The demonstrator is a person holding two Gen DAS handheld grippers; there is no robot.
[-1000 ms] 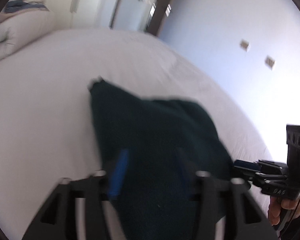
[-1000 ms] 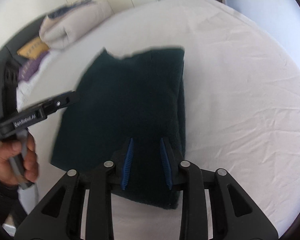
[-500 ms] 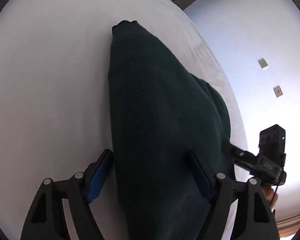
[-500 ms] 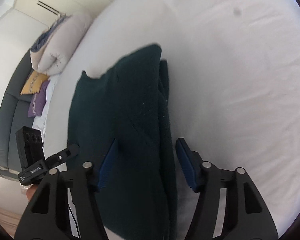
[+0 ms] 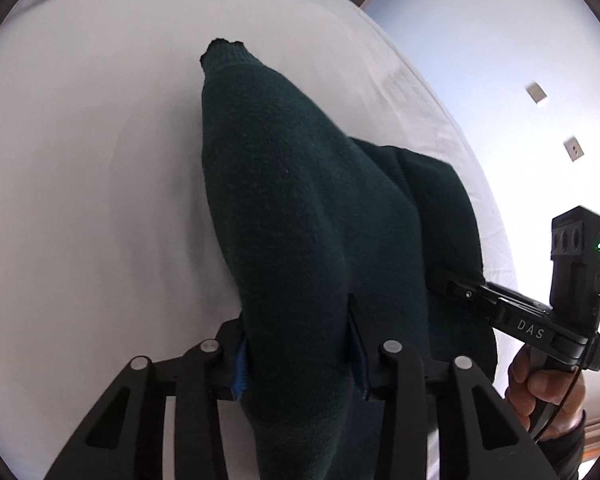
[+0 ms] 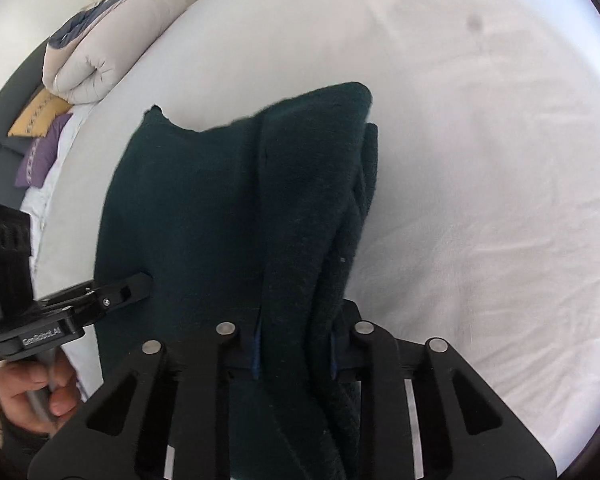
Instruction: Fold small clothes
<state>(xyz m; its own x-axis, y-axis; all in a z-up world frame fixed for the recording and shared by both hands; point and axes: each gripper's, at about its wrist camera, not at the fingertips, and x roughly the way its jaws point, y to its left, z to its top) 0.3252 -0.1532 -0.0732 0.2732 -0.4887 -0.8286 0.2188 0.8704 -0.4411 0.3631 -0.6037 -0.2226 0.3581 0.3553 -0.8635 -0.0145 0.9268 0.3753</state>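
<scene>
A dark green sweater (image 5: 300, 216) lies on a white bed sheet (image 5: 92, 184), its ribbed corner pointing toward 12 o'clock. At 6 o'clock the left gripper (image 5: 298, 356), whose jaws have just been closing, pinches a raised fold of the knit between its blue pads (image 5: 240, 372). At 4 o'clock the right gripper (image 5: 452, 288), held in a person's hand (image 5: 540, 388), meets the sweater's near edge; its tips are buried in the cloth. A pale wall (image 5: 500, 40) with two small plates fills 2 o'clock.
</scene>
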